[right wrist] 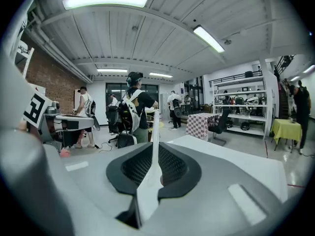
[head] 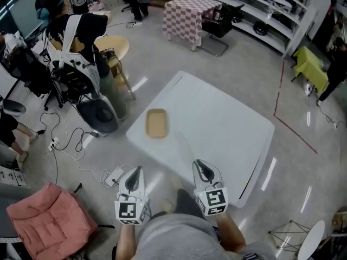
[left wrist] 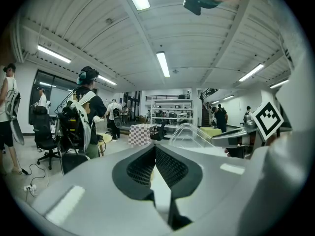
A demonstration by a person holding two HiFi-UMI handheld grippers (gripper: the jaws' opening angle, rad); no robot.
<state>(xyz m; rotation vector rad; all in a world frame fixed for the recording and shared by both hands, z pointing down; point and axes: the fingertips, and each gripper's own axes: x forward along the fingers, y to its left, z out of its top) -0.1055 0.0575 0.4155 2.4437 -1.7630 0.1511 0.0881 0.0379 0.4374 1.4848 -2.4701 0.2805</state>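
My right gripper (head: 201,167) hangs over the near edge of the white table (head: 227,129). It is shut on a thin clear plastic film (right wrist: 154,132) that stands edge-on above its tips; the left gripper view shows the film as a clear curved shape (left wrist: 189,132). My left gripper (head: 135,173) is off the table's near left corner, over the floor. Its jaws are pressed together, with a pale sliver (left wrist: 160,188) of the same film between them. A tan shallow tray (head: 156,123) lies on the table ahead of both grippers, apart from them.
A person with a backpack (left wrist: 83,117) stands left of the table among office chairs (head: 97,112) and floor cables (head: 65,145). A pink cushion (head: 46,215) lies at the near left. A checkered table (head: 190,18) and shelves (head: 265,10) stand farther back.
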